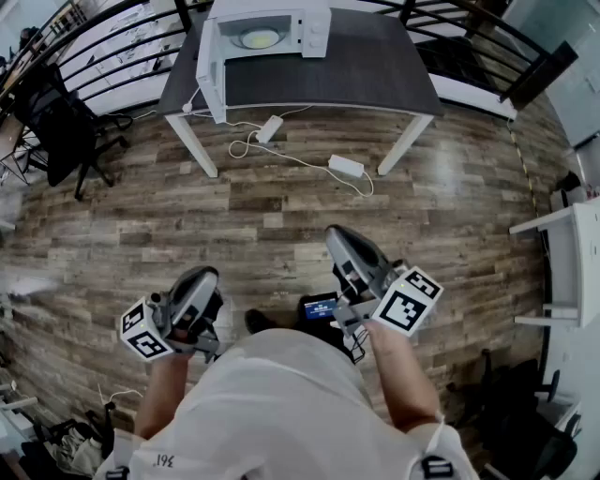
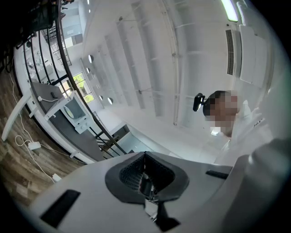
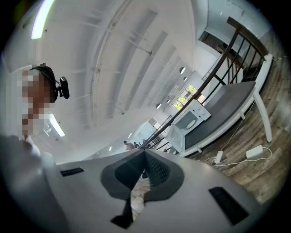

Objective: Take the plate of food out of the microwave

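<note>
Far from the microwave (image 1: 272,33), left gripper (image 2: 144,154) and right gripper (image 3: 144,153) hold fingers pressed together, seemingly empty.

The floor (image 1: 281,216) is brown wood-grain plank with a soft sheen where light falls. The table (image 1: 375,70) has a dark matt top on smooth white painted legs. The microwave (image 1: 314,28) has a smooth, slightly glossy white casing. The plate (image 1: 260,38) inside is pale, perhaps glazed, though too small to be sure. The left gripper (image 2: 144,157) and right gripper (image 3: 144,154) have smooth matt grey plastic shells with dark, finely ribbed pads (image 2: 129,175). The railing (image 1: 122,47) is dark metal. The shirt (image 1: 272,403) is white cloth.
</note>
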`<state>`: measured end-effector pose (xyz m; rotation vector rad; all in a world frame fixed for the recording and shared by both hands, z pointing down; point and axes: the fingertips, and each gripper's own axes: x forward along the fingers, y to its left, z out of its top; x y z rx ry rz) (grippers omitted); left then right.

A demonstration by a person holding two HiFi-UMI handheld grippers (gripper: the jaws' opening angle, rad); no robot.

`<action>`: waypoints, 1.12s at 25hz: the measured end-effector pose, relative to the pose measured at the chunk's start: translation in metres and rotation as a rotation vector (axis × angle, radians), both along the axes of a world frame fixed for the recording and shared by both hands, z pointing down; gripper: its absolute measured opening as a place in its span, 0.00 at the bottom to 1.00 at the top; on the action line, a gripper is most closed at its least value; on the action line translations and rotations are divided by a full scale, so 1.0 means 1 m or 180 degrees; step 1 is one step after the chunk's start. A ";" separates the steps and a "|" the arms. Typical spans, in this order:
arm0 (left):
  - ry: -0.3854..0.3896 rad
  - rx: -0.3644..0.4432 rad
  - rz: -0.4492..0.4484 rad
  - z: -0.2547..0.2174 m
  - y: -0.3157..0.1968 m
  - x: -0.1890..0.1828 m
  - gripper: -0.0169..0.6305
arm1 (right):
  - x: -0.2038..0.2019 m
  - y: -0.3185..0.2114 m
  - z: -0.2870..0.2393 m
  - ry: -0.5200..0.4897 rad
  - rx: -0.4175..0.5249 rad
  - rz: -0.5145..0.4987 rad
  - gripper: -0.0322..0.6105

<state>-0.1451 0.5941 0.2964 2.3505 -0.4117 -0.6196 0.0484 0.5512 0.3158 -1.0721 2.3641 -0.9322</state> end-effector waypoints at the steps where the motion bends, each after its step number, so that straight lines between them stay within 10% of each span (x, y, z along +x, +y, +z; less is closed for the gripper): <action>1: 0.0005 -0.0009 0.0003 0.000 0.000 -0.001 0.03 | -0.001 0.001 0.000 0.0002 -0.0010 0.0005 0.04; 28: 0.0038 -0.0046 -0.0042 0.001 -0.009 0.004 0.03 | 0.004 -0.007 0.006 0.0030 -0.0033 -0.0001 0.04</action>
